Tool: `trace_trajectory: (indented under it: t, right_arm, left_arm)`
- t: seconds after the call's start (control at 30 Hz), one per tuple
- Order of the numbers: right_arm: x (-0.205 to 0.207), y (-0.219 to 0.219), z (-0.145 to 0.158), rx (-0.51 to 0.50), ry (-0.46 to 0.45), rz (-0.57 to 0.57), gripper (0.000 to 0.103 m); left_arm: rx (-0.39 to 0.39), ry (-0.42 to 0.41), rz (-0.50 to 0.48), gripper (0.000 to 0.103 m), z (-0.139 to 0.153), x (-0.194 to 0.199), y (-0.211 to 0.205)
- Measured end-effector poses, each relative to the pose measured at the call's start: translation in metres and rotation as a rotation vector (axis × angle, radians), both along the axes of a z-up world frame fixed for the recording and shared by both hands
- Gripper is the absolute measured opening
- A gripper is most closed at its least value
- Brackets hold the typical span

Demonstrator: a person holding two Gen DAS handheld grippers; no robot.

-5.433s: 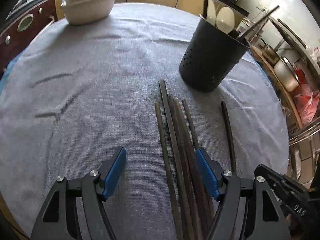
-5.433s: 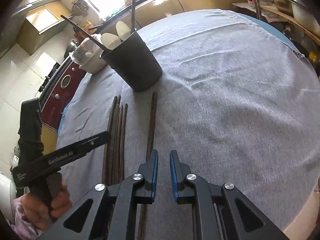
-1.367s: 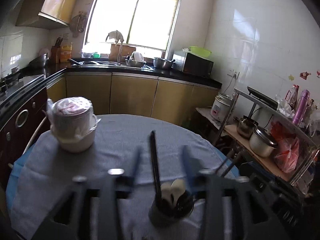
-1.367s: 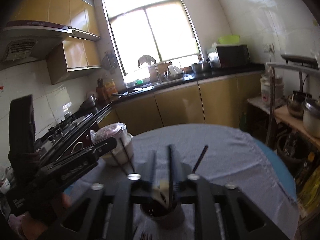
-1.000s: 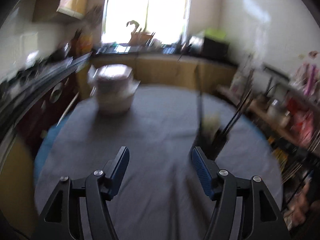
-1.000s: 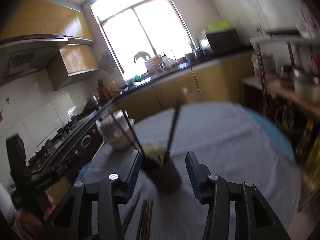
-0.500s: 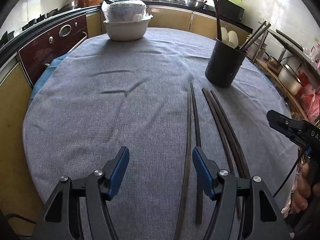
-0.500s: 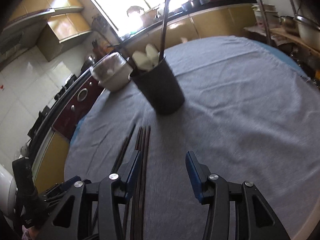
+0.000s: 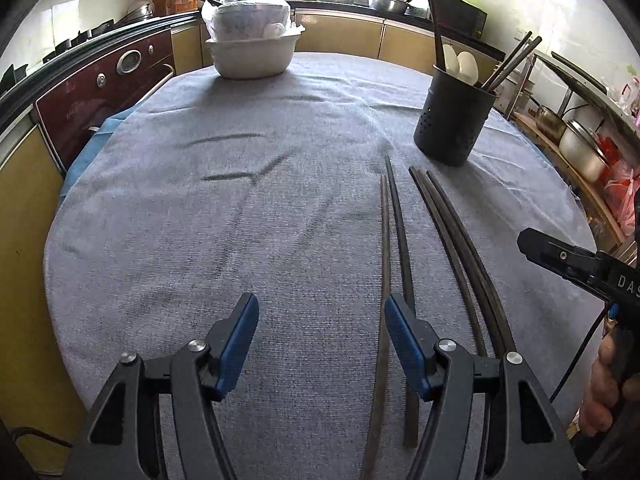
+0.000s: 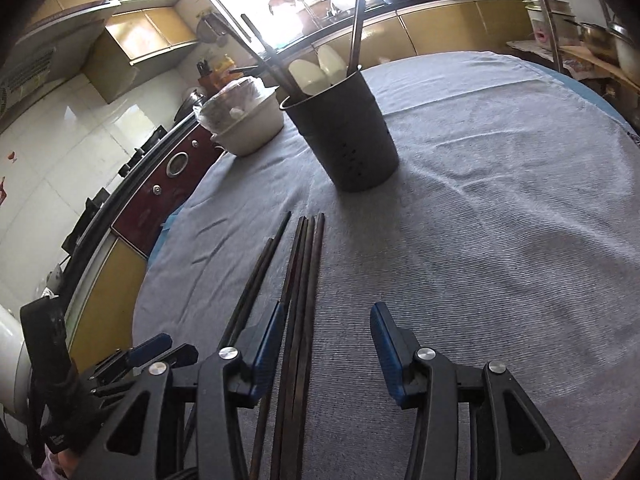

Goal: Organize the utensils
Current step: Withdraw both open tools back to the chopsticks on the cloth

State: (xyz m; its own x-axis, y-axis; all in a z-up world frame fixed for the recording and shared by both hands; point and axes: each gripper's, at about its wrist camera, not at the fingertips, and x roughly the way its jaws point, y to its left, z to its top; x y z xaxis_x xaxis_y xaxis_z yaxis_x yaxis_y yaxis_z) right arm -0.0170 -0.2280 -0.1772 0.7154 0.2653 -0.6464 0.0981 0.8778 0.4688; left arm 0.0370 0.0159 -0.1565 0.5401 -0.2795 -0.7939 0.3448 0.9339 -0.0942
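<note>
Several dark chopsticks (image 9: 400, 248) lie side by side on the grey tablecloth (image 9: 240, 220), pointing toward a black perforated utensil holder (image 9: 454, 118) that holds chopsticks and white spoons. My left gripper (image 9: 318, 310) hovers open over the cloth, its right finger just above the leftmost chopsticks. In the right wrist view the chopsticks (image 10: 304, 280) run under my right gripper (image 10: 328, 316), which stands open with nothing pressed between its pads; the holder (image 10: 348, 140) is ahead of it. A hand holds the right gripper's black handle (image 9: 580, 268) at the right edge of the left wrist view.
A white bowl (image 9: 252, 50) with a plastic-wrapped load stands at the table's far edge. A dark red oven front (image 9: 104, 84) and yellow cabinets sit behind the table on the left. A rack with metal pots (image 9: 580, 152) is on the right.
Both grippers have come down from over the holder to low over the cloth, tilted toward the lying chopsticks. One more chopstick stands in the holder than in the oldest frames.
</note>
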Motion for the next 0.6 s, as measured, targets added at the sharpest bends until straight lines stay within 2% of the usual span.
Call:
trace_trajectory:
  t: [0.6]
  right_arm:
    - [0.0036, 0.0102, 0.0011, -0.015, -0.001, 0.022, 0.048]
  left_arm:
    - [0.041, -0.023, -0.008, 0.066, -0.0016, -0.0011, -0.0037]
